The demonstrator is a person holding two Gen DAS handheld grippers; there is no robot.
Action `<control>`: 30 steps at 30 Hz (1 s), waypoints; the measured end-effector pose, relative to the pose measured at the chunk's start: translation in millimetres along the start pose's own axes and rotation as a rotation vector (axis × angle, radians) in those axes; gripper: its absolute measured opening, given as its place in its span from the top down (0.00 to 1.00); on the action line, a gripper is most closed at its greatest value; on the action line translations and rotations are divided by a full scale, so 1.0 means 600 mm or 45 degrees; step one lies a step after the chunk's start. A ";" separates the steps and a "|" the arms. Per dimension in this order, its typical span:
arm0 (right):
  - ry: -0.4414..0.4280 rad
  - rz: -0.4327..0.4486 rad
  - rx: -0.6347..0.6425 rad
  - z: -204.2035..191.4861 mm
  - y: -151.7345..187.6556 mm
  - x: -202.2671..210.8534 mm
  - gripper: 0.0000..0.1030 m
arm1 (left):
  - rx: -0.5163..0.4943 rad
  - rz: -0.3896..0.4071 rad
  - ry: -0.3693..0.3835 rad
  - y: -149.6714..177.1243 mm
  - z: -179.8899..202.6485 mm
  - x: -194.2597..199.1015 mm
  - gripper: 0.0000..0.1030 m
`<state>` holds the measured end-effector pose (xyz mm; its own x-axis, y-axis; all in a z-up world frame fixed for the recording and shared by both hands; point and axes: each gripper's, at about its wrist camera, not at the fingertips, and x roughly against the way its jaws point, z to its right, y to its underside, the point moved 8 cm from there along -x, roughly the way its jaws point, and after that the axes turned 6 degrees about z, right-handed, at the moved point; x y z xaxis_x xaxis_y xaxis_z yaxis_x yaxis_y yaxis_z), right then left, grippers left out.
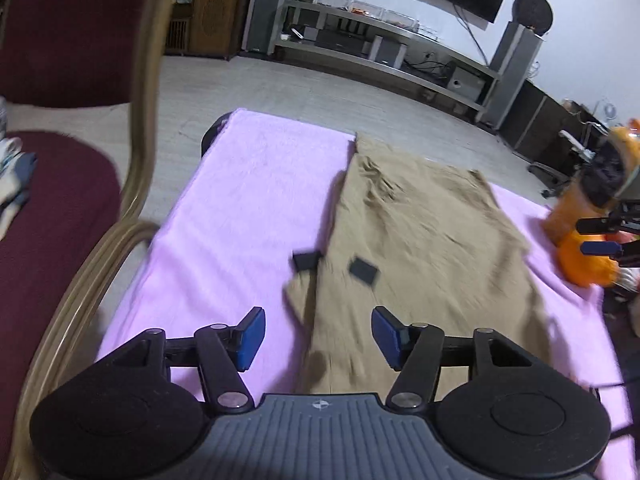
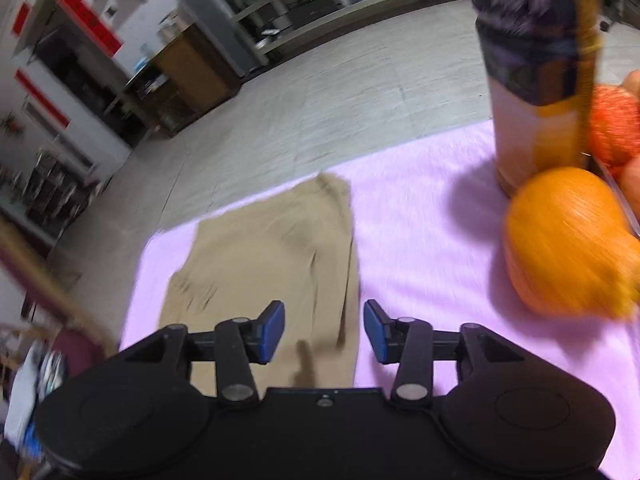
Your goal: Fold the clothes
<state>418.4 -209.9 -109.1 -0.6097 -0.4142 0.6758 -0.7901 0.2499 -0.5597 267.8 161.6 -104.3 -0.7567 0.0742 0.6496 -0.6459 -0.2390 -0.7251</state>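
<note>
You are holding your left gripper (image 1: 318, 334) above the near end of the tan garment (image 1: 420, 240), its blue pads (image 1: 252, 338) spread apart with nothing between them, only cloth and cover showing below the gap. The garment is lying flat on the pink cover (image 1: 248, 208), already folded into a rough rectangle running from the near edge toward the far edge, a little right of the middle of the cover in the left wrist view. Two small black patches (image 1: 362, 270) are sitting on its near left part, and a narrow strip of the cloth is sticking out at the left edge beside them.

Your right gripper (image 2: 324, 332) is also standing open and empty, its pads hovering over the right border of the garment (image 2: 272, 256), where tan cloth is meeting pink cover (image 2: 420, 240). In the left wrist view that same gripper (image 1: 600, 236) is showing at the far right edge, well apart from the left one.

To the right of the garment an orange pumpkin-like thing (image 2: 568, 244) is resting on the cover, with a tall dark-topped bottle (image 2: 532, 80) just behind it. A dark red chair (image 1: 60, 140) with a tan frame is standing to the left of the cover
</note>
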 end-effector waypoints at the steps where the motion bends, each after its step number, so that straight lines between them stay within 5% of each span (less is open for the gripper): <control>1: -0.028 -0.009 -0.011 -0.008 0.016 0.027 0.49 | 0.007 -0.002 0.010 0.011 0.002 0.021 0.40; 4: -0.125 -0.037 -0.061 -0.029 0.071 0.107 0.38 | 0.048 -0.007 0.035 0.048 0.003 0.079 0.37; 9: -0.262 -0.155 -0.201 -0.050 0.226 0.170 0.36 | 0.210 -0.045 0.054 0.123 -0.012 0.131 0.33; 13: -0.299 -0.276 -0.300 -0.050 0.366 0.146 0.40 | 0.354 -0.152 0.109 0.185 -0.015 0.128 0.33; 17: -0.314 -0.325 -0.370 -0.051 0.451 0.116 0.49 | 0.325 -0.245 0.152 0.223 0.008 0.098 0.33; 21: -0.325 -0.291 -0.344 -0.064 0.473 0.086 0.50 | 0.217 -0.287 0.187 0.242 0.045 0.072 0.46; 22: -0.331 -0.267 -0.343 -0.069 0.473 0.080 0.54 | 0.184 -0.285 0.184 0.241 0.054 0.070 0.60; 24: -0.300 -0.231 -0.328 -0.078 0.474 0.070 0.79 | 0.164 -0.287 0.171 0.236 0.067 0.071 0.75; 25: -0.271 -0.219 -0.328 -0.081 0.475 0.070 0.83 | 0.154 -0.289 0.164 0.233 0.074 0.072 0.83; 30: -0.213 -0.089 -0.236 -0.104 0.443 0.141 0.88 | 0.237 -0.246 0.259 0.209 0.111 0.125 0.86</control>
<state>152.7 -123.7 -170.8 -0.5467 -0.5710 0.6125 -0.8373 0.3657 -0.4064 136.6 72.8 -131.3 -0.6387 0.3230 0.6984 -0.7641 -0.3726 -0.5265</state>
